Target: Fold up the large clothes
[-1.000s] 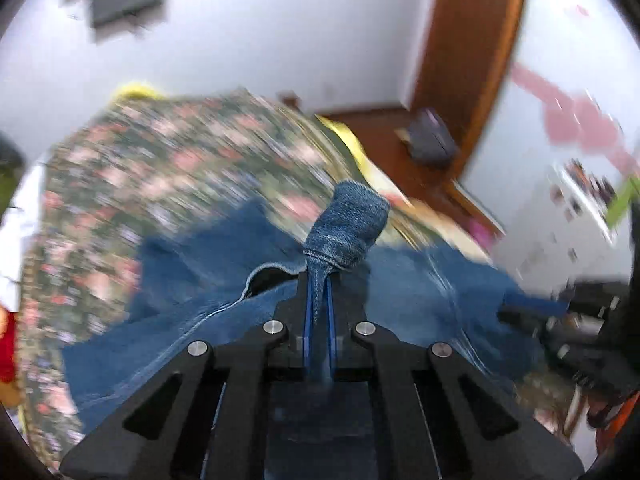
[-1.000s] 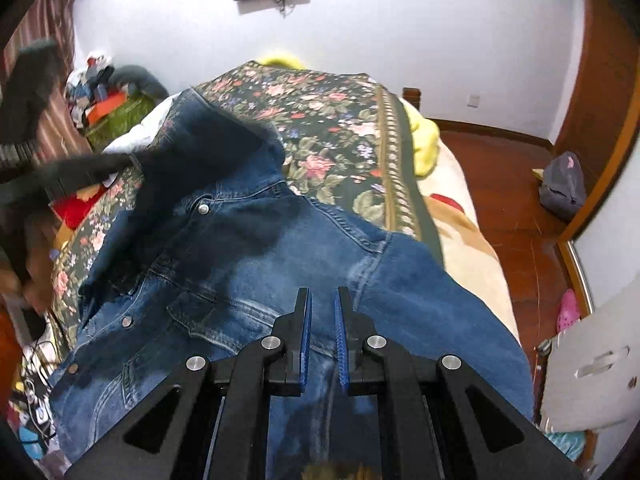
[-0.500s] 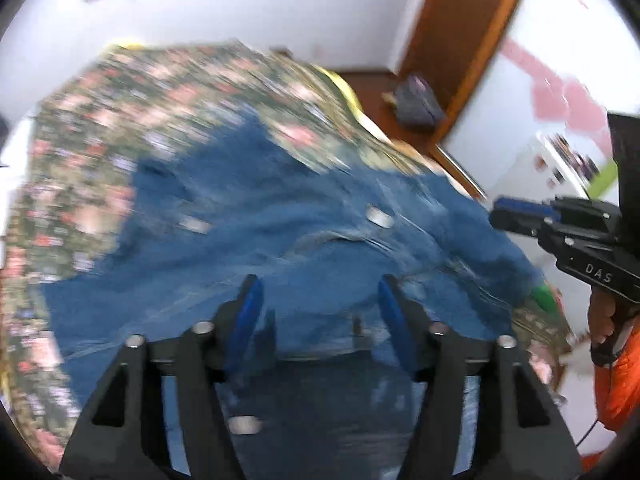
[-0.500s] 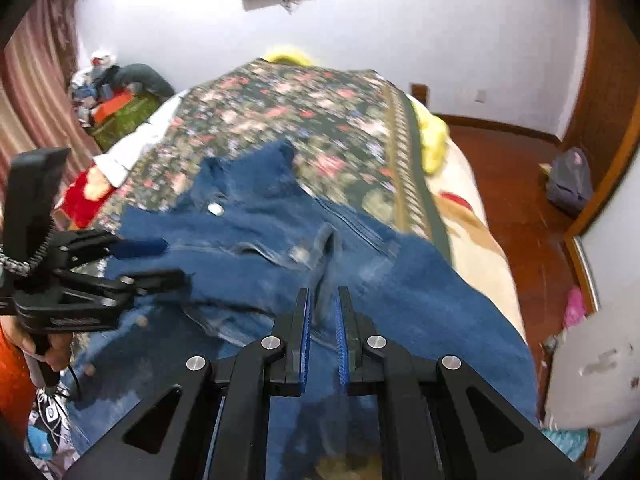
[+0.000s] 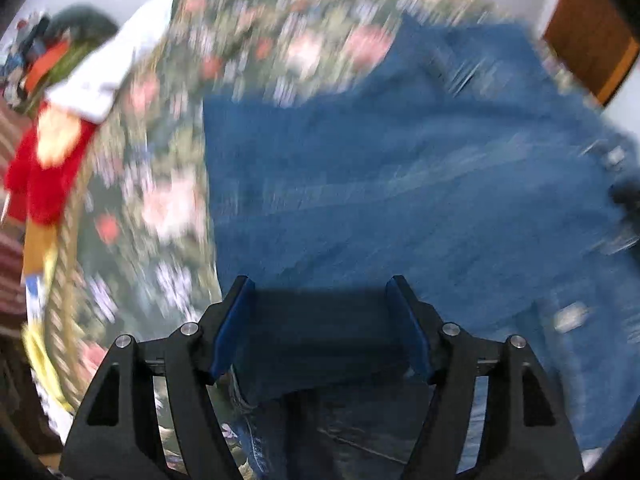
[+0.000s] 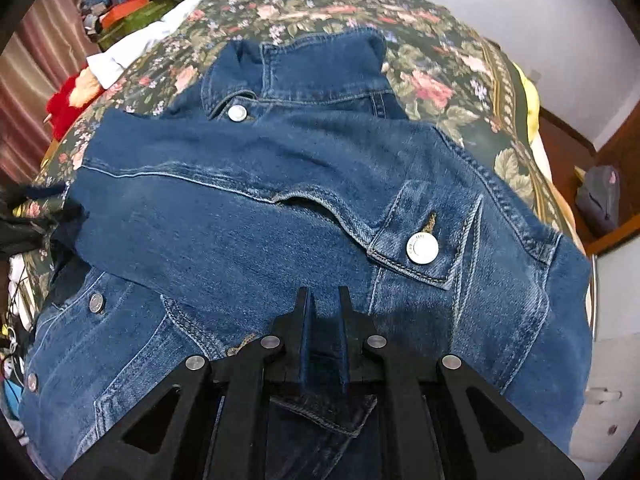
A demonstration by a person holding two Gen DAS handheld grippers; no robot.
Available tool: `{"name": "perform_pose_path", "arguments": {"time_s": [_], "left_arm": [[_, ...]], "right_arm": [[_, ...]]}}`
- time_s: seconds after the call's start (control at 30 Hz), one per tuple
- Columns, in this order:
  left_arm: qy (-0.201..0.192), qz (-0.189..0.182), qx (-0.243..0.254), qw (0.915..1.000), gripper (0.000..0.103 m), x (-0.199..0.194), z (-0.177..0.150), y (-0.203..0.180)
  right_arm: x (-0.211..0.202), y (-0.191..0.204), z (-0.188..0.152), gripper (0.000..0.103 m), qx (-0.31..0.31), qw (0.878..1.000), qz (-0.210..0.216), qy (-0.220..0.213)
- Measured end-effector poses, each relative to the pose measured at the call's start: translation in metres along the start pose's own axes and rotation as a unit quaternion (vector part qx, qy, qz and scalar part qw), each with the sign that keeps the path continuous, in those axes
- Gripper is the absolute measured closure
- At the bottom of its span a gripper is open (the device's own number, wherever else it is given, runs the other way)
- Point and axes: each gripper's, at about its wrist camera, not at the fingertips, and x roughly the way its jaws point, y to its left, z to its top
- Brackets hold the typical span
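Jacket (image 6: 280, 208) spread on floral bed (image 6: 440, 80), collar far, sleeve laid crosswise over chest. Left gripper (image 5: 320, 320) opening wide, nothing between pads, over sleeve's cuff end, nearer it. Right gripper (image 6: 323, 320) shut, empty, above lower front.

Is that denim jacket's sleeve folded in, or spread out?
Folded in: the sleeve lies across the denim jacket front, below the collar.

Both wrist views down, close over jacket (image 6: 280, 200)
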Motion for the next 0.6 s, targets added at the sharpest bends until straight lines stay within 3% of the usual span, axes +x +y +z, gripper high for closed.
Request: {"name": "perform_pose_path", "arguments": {"time_s": [0.07,0.13,0.4,0.5,0.6], "left_arm": [[-0.025,-0.03,-0.03,0.9988,0.033,0.007,-0.011,0.011],[-0.035,-0.036,-0.042,0.9978,0.033,0.007,-0.015,0.014],[-0.049,-0.016,-0.029,0.9983,0.033,0.004,-0.026,0.005],[-0.049,-0.002,-0.018,0.9987,0.028,0.004,-0.033,0.004],[-0.053,0.001,-0.013,0.9985,0.028,0.0,-0.041,0.001]], "right_arm": [[0.0,0.002,-0.002,0.095,-0.004,1.0,-0.011,0.001],[0.0,0.006,-0.002,0.095,-0.014,1.0,-0.028,0.001],[0.001,0.034,0.0,0.095,-0.072,0.988,-0.137,0.005],[-0.007,0.032,-0.007,0.095,-0.076,0.987,-0.138,0.004],[-0.025,0.025,-0.017,0.095,-0.055,0.993,-0.104,-0.002]]}}
